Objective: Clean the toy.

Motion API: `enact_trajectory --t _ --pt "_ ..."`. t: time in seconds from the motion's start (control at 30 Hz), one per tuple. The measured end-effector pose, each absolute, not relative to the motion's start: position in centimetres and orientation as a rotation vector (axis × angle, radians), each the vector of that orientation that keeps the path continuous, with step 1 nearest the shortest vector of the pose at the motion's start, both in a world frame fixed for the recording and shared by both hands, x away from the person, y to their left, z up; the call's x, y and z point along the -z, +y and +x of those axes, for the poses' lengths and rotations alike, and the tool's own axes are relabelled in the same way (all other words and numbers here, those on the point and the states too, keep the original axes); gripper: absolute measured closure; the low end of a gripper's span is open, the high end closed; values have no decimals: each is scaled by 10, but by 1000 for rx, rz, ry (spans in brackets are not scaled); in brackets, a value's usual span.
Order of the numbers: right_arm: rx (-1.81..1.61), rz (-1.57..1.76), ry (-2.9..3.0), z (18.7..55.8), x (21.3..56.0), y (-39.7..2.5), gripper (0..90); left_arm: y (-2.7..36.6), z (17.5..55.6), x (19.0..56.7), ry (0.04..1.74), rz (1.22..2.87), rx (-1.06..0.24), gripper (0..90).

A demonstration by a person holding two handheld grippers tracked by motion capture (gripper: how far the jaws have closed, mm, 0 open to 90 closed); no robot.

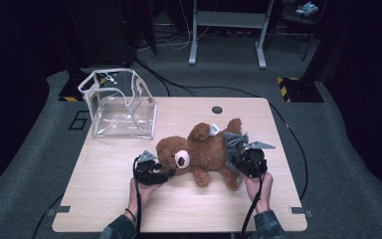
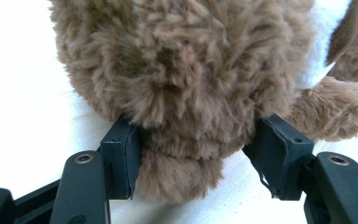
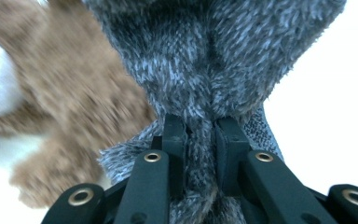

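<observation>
Brown plush teddy bear with white muzzle (image 1: 199, 154) is lying flat mid-surface on the light wood surface (image 1: 179, 209), head toward 9 o'clock, legs toward 3.

Left claw (image 1: 165, 174): half open, jaws straddling a wad of brown fur at the head end (image 2: 182, 154). Both pads touch pile, but I can't tell if they have real bite or just fluff.

Right claw (image 1: 238, 162): nearly closed, pinching a fold of grey fuzzy fabric (image 3: 200, 126) at the bear's leg end. Grip looks firm, fabric bunched between the pads.

Clear soft plastic bin with white trim (image 1: 122, 107) sits open at 11 o'clock from the bear, well apart.

Risks from here, as I read it:
- Left hold is on pile only. On lift the head may slip out and the bear swing from the right claw.
- Right hold is on loose cloth, not body. It could stretch or slide, so the bear sags and drags on the surface.
- Bear looks about as wide as the bin mouth. A limb catching the floppy rim could tip or push the bin.
- Uneven lift twists the toy.
</observation>
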State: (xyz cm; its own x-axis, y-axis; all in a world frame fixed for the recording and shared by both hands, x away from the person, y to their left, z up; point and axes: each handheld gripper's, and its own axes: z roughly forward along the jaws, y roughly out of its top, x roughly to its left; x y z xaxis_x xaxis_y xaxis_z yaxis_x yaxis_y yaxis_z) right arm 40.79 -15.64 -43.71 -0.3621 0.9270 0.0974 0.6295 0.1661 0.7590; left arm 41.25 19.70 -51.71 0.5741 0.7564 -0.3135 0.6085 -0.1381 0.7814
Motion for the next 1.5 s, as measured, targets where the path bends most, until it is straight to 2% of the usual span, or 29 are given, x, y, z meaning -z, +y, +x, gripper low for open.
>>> enact_trajectory --t 0.13,0.3,0.6,0.77,0.87,1.23,1.33,1.5 --pt "-1038 1379 2083 421 413 -130 770 198 415 517 1115 1843 -207 373" --pt "-942 1367 2130 448 418 -97 771 199 418 516 1119 1843 -219 335" --pt "-907 1456 2106 468 426 -98 770 205 409 511 1116 1813 -245 319" --pt "-887 1469 2085 472 429 -99 770 207 404 516 1104 1846 -258 340" --pt "-873 1458 2076 475 431 -99 770 209 405 520 1118 1846 -250 409" --pt "-873 1465 2041 479 431 -95 765 206 406 526 1100 1855 -304 783" --pt "-904 1444 2032 472 425 -96 764 206 406 526 1097 1836 -303 839" --pt "-979 1367 2027 455 411 -91 764 207 406 527 1091 1810 -316 865"
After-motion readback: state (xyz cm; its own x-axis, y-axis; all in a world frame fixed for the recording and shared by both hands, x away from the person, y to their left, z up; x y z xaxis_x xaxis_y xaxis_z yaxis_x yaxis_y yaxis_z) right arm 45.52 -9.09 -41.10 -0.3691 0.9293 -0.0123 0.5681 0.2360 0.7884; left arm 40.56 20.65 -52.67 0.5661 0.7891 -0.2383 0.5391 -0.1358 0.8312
